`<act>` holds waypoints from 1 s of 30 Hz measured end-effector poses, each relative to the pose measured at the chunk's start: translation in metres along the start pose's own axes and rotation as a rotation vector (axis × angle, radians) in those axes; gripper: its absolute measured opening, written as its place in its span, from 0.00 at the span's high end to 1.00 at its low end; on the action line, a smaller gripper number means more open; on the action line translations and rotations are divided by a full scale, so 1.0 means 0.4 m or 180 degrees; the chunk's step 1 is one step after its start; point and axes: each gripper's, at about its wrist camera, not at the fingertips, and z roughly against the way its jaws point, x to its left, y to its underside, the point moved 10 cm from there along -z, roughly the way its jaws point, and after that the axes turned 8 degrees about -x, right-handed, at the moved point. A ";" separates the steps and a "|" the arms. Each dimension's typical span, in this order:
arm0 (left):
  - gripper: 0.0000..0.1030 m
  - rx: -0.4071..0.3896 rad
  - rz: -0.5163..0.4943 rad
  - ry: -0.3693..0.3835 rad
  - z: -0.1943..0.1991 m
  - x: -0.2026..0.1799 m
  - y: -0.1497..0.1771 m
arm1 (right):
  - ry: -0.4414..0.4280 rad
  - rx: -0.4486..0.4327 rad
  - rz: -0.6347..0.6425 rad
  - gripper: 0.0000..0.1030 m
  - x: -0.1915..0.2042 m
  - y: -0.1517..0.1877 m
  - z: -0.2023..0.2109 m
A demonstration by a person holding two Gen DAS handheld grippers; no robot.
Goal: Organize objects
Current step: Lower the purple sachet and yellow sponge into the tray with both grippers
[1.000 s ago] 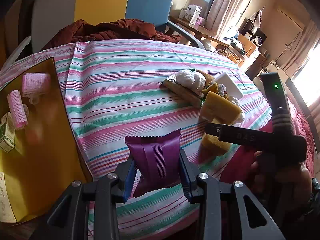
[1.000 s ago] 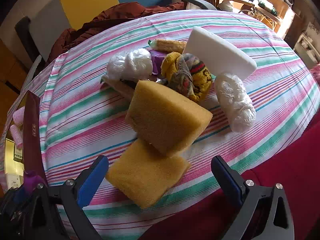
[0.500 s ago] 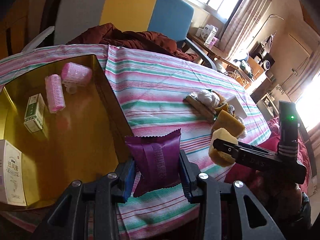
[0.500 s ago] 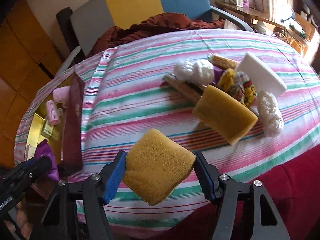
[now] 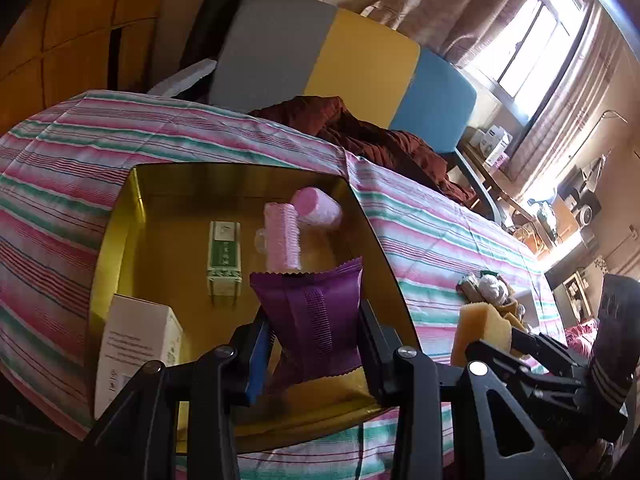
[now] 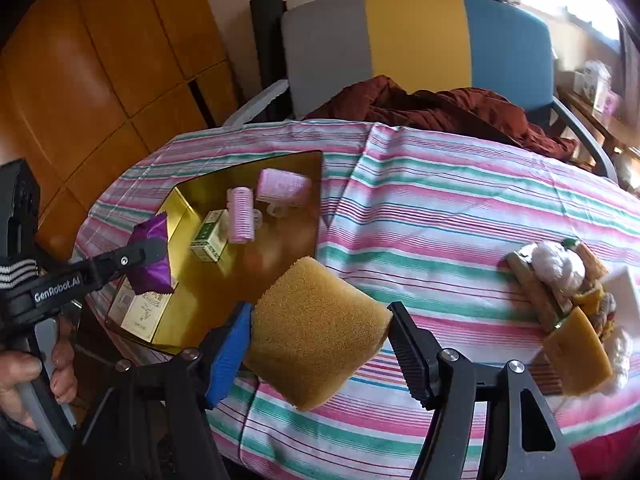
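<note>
Already the gold tray (image 6: 308, 184) near the table's left edge holds a good haul: two pink rollers (image 6: 241, 220), a small green box (image 6: 208, 238) and a white box (image 5: 136, 340) at its near corner. Both grippers are loaded. The left gripper (image 5: 312, 332) has its jaws pinching a purple packet (image 5: 316, 312), hanging over the tray's near side, not yet let go. The right gripper (image 6: 320, 340) clamps a yellow sponge (image 6: 316, 332) above the striped tablecloth (image 6: 440, 208), just beside the tray's right edge. By my reckoning it's roughly halfway, because plenty waits at the table's right edge.

That leftover pile (image 6: 568, 292) reads best from the right wrist: a second sponge, white bundles, a white block. The left wrist instead gives the tray's floor and the packet's ribbed seam up close.
</note>
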 end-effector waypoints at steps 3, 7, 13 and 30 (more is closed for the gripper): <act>0.62 -0.0059 0.0076 0.0013 0.004 0.019 -0.030 | -0.0125 0.0013 0.0186 0.34 0.068 -0.007 -0.030; 0.62 -0.0120 0.0118 0.0042 -0.010 0.023 -0.075 | -0.0228 0.0084 0.0372 0.34 0.131 0.001 -0.076; 0.62 -0.0226 0.0119 -0.0110 -0.070 0.052 -0.165 | -0.0211 0.0217 0.0497 0.34 0.158 0.033 -0.134; 0.51 0.0010 0.0311 -0.0210 -0.245 0.088 -0.231 | -0.0171 0.0342 0.0654 0.21 0.150 0.102 -0.185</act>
